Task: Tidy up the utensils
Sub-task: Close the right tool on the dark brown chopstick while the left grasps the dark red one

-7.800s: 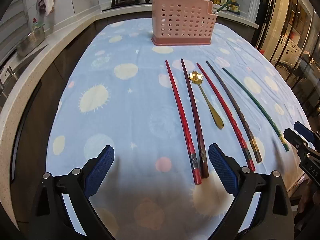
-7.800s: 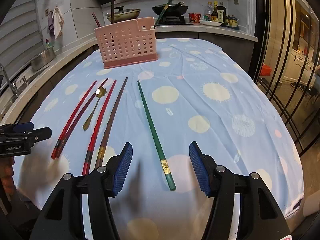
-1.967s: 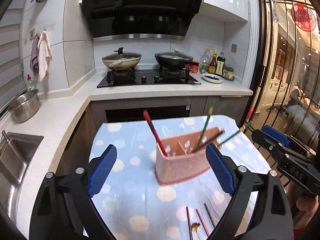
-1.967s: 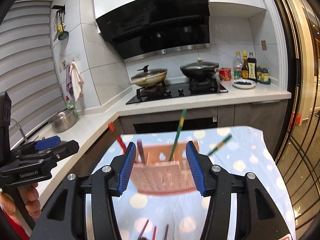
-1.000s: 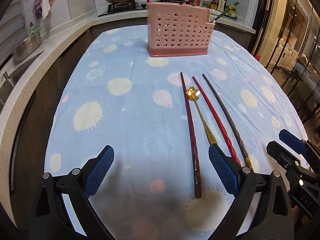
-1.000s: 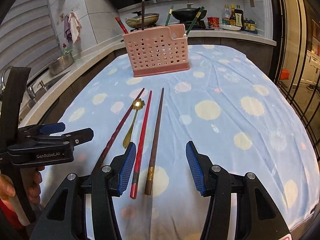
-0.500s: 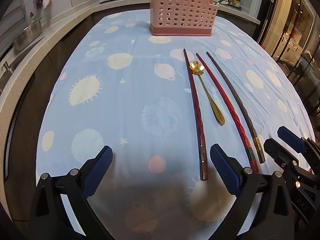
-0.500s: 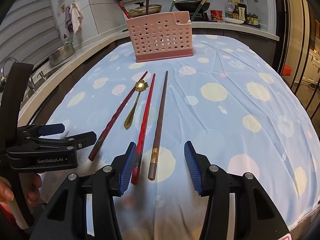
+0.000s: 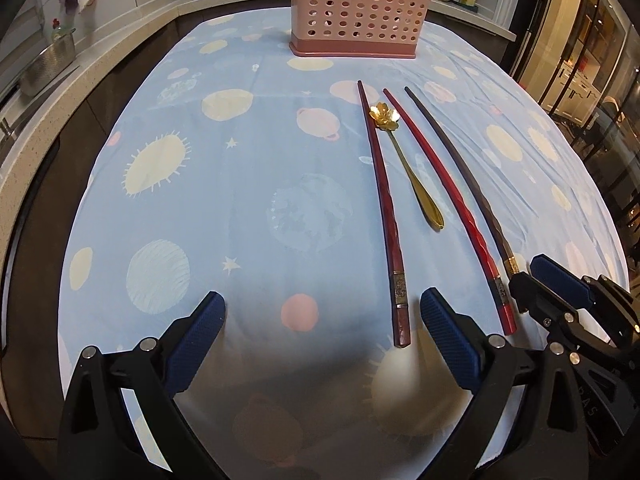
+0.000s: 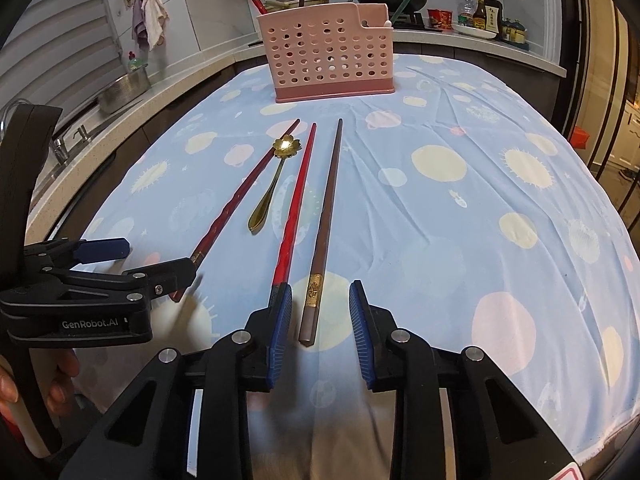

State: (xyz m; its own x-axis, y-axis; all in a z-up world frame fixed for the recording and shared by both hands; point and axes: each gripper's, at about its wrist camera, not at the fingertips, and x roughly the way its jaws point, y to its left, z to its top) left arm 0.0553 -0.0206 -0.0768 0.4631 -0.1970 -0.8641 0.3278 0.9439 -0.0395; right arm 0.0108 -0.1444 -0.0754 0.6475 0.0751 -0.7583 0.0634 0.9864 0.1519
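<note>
Three chopsticks and a gold flower-handled spoon lie on the blue tablecloth: a dark red one, a bright red one and a brown one. My left gripper is open, its right finger beside the dark red chopstick's near end. My right gripper is open, its jaws on either side of the brown chopstick's near end. The pink perforated holder stands at the table's far side with several chopsticks in it. The spoon also shows in the right wrist view.
The table is covered with a blue cloth printed with suns and planets. A counter with a metal pot runs along the left. A stove with pans and bottles is behind the holder. Glass doors stand at the right.
Both grippers have come lower and closer to the chopsticks' near ends. The right gripper's jaws now flank the brown chopstick. Earlier the red and green chopsticks left the table and stand in the holder.
</note>
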